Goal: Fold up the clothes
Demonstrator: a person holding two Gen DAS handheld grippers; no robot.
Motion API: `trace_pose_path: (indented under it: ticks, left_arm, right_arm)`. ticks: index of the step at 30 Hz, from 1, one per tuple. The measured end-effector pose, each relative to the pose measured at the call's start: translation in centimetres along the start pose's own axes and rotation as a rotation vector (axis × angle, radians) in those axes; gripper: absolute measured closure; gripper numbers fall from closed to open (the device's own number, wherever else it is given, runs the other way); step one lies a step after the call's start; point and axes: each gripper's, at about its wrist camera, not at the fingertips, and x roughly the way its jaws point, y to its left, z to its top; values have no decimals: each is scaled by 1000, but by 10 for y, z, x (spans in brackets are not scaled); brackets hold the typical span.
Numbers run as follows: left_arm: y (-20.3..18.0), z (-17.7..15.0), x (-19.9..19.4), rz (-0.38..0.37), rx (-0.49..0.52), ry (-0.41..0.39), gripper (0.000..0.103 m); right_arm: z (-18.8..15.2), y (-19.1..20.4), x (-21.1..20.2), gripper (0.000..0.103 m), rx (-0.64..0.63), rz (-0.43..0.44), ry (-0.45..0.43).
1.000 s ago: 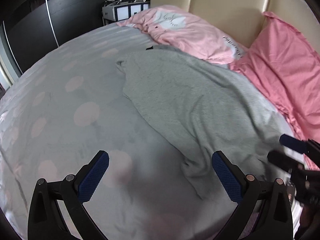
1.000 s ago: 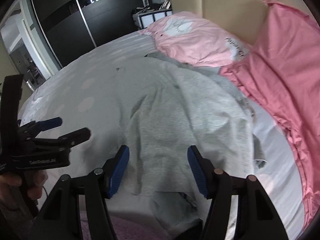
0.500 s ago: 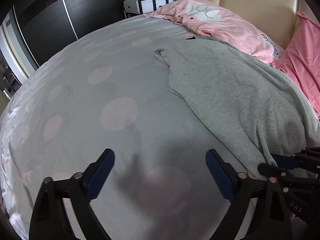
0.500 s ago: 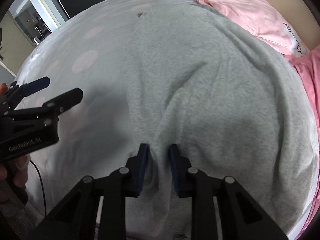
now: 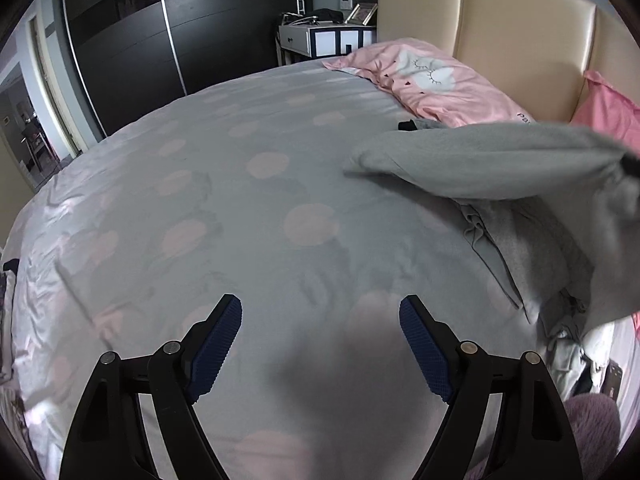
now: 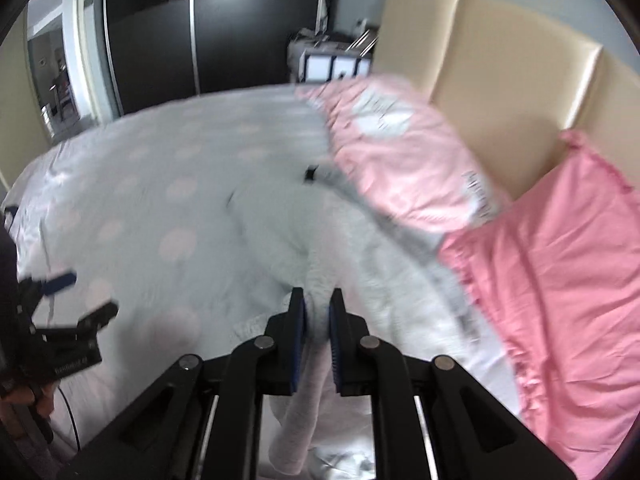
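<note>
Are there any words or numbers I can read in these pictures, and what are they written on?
"pa": the only letters showing of dark print on the pink pillow; the grey garment hides the rest.
Same print in the right wrist view: blurred, unreadable.
White lettering on the left gripper body: blurred, unreadable.
Framed pictures on the nightstand: too small to read.
No numbers or signs.

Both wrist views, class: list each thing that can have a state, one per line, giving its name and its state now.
Left tool: open, empty, above the bedspread.
Right tool: shut on the grey garment.
Grey garment: partly lifted off the bed, draped and bunched, not folded.
Bedspread: spread out, lightly wrinkled.
Printed pink pillow: lying against the headboard.
Plain pink pillow: leaning on the headboard.
</note>
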Motion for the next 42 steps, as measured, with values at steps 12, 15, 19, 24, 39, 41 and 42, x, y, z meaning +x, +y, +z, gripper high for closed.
trace_pose_path:
  ticks: [12,15,19,24,39,41,42]
  left_arm:
    - [44,-21,-84,-29,-63,-109,21]
    - [77,-31,-109,38,-95,-148,21]
    - [129,-47,-138,129,-162,-188,21]
    - [197,-74,-155,190,-343,-206,21]
    - [232,-108,-102,110,-430,-100,21]
    - [225,-106,-94,78,-408,-83,20]
    - [221,-105,-90,64,-398,-73,20]
  right_arm:
    - [59,62,-156,93,-197,-2,-230]
    - [69,110,-184,93,-267,69,-294]
    - [80,179,-219,93,-352,185,-376]
    - [88,238,-268,93,-400,319,-499]
    - [57,189,-86,93,-188,52,-178]
    - [41,163,-56,93,-142,18,-109]
    - [33,150,-40,93,-119,1,-74]
